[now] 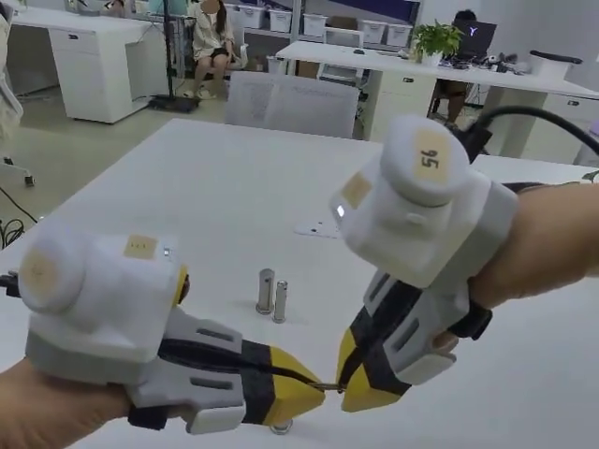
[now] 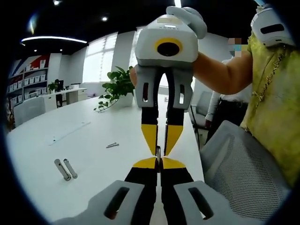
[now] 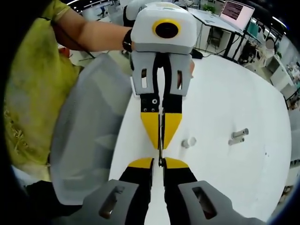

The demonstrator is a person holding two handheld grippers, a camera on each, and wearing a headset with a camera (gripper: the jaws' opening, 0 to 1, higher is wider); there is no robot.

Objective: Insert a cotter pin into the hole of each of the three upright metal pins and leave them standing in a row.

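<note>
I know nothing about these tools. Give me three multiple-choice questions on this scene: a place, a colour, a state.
1. Where are the two metal pins? A upright, side by side on the white table B lying flat C held in jaws
2. What colour are the jaw tips? A red B yellow C green
3. How are the left hand-held gripper and right hand-held gripper? A wide open B far apart C shut, tip to tip on a cotter pin
Answers: 1 A, they stand beyond the tips; 2 B, both pairs end in yellow; 3 C, the thin pin bridges the shut tips.
</note>
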